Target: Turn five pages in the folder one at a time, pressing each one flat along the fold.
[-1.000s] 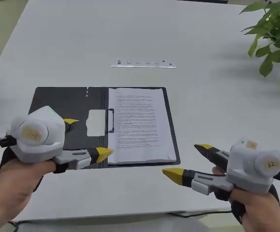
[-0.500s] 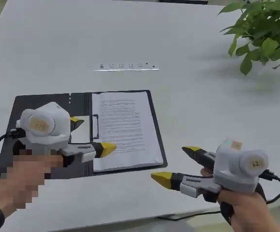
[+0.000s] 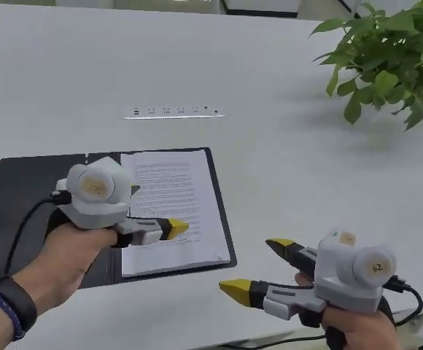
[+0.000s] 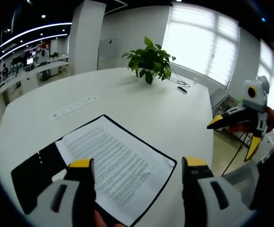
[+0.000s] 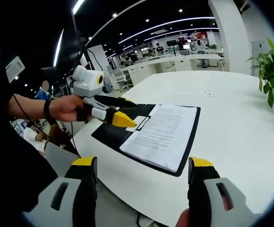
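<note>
l gripper (image 3: pixel 154 210) over folder (image 3: pixel 22 195); prob. sockets (image 3: pixel 173 111) beyond

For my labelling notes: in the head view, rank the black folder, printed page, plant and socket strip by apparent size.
1. black folder, largest.
2. printed page and plant look about alike; the plant is cut off by the frame, so no ranking.
3. socket strip, smallest.

Large white table (image 3: pixel 306 182). Socket strip (image 3: pixel 173 111) recessed mid-table. Potted green plant (image 3: pixel 386 58) on table, far right. Bright windows (image 4: pixel 208 42) with blinds. White column (image 4: pixel 82 38). Linear ceiling lights (image 5: pixel 165 23) over desk rows (image 5: pixel 175 59).
</note>
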